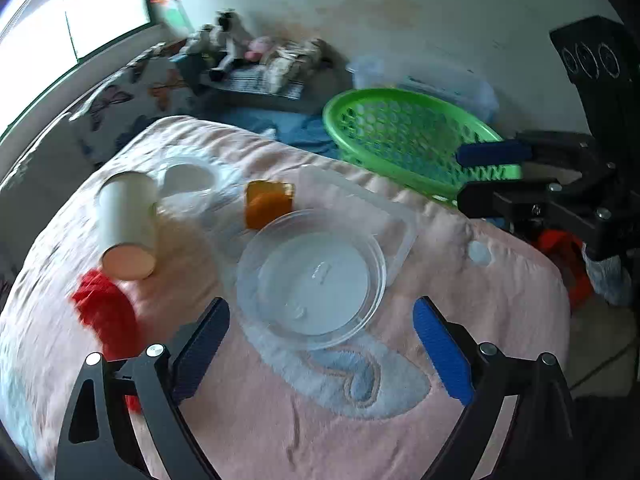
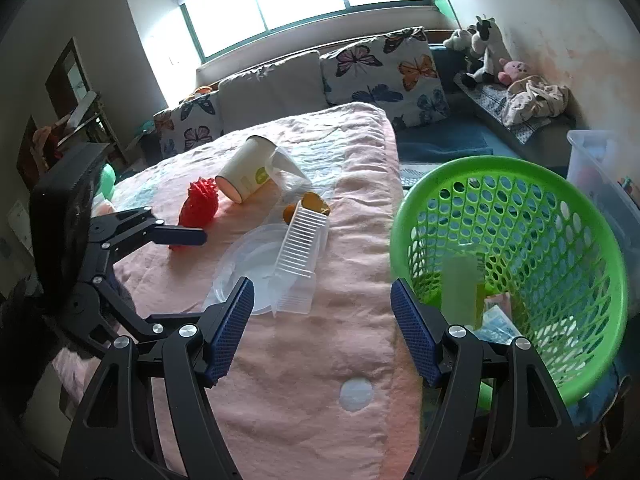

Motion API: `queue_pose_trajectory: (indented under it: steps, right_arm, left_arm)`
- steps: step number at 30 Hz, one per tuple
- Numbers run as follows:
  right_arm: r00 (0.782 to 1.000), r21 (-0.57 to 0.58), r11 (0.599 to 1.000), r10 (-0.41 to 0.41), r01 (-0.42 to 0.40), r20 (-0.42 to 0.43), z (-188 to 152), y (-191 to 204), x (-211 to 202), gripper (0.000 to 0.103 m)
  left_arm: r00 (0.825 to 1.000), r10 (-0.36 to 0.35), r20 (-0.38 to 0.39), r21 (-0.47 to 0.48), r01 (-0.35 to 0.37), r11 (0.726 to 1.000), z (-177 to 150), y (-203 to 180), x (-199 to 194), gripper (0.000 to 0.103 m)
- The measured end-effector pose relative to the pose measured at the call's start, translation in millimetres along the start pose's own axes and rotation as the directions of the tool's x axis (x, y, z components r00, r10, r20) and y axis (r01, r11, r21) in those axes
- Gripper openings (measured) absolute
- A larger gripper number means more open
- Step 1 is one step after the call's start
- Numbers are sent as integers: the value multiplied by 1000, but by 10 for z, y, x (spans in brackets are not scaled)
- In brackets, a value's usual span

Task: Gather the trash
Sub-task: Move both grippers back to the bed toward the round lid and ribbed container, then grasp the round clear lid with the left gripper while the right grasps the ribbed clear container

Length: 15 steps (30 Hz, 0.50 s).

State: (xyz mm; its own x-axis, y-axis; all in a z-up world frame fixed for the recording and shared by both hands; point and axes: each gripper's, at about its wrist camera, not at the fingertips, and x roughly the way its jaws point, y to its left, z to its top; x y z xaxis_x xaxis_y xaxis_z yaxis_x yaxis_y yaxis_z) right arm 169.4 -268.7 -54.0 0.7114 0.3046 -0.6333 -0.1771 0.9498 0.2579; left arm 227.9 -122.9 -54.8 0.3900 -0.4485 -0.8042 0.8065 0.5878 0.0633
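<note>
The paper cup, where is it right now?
The paper cup lies tipped on its side on the pink blanket, far-left in the right wrist view, between the red crumpled piece and a clear plastic cup.

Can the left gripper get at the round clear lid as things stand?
Probably yes. The left gripper is open and empty, with the round clear lid lying just ahead of its fingertips on the pink blanket; nothing sits between them.
</note>
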Motion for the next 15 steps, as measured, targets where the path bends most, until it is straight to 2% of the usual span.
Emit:
queue_pose_trajectory:
  steps: [3,15]
  right_arm:
    - [1000,10,1000,0,0,-6,4,-26,14,71]
    - [1000,24,1000,-3,3,-19,11,-44,73,71]
  left_arm:
    - [1000,-6,-8,44,6,999,28,26,76,92]
    - [997,-61,-36,75,64,995,68,116,313,93]
